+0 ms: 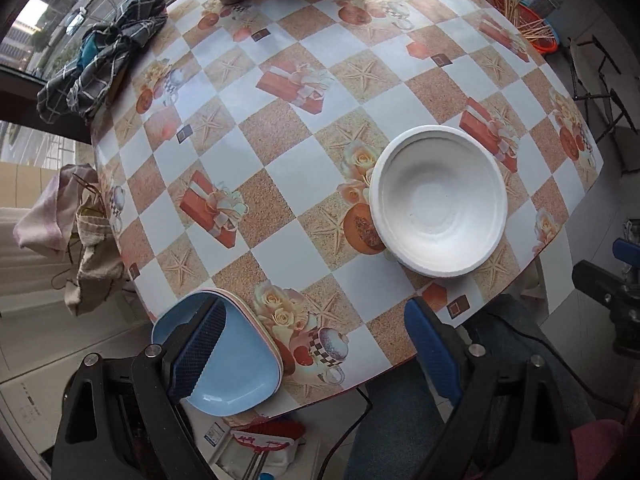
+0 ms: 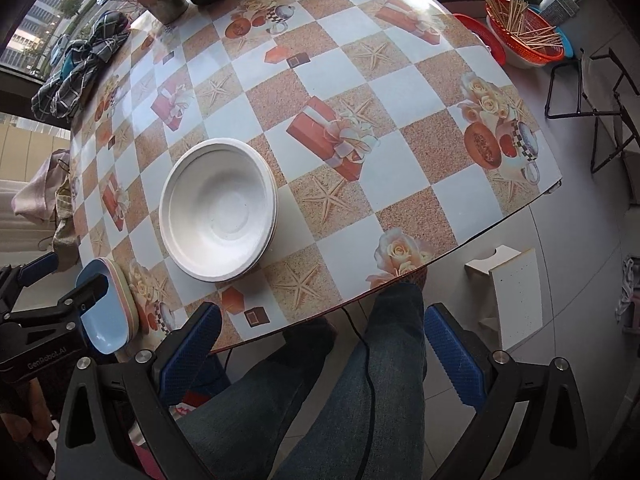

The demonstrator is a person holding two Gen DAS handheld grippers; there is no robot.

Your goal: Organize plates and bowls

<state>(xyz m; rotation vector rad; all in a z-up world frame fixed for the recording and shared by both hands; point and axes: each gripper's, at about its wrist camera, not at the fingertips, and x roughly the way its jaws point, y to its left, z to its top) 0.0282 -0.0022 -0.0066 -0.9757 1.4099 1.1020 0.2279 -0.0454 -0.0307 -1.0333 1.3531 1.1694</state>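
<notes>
Both grippers' jaws gape, gripping nothing: left gripper [image 1: 316,344] over blue plates [image 1: 236,376] (stacked), right gripper [image 2: 324,350] near white bowls [image 2: 218,210]

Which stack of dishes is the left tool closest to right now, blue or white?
The stack of blue rounded-triangle plates at the table's near corner: one finger of the open left tool overlaps it. The round white paper bowls sit farther in, clear of both fingers.

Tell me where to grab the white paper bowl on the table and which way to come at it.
Pinch the white paper bowl's rim near the table edge, coming from above, one finger inside and one outside. It sits upright with a thin flared rim, likely too wide to span. It looks stacked on another, so both may lift.
</notes>
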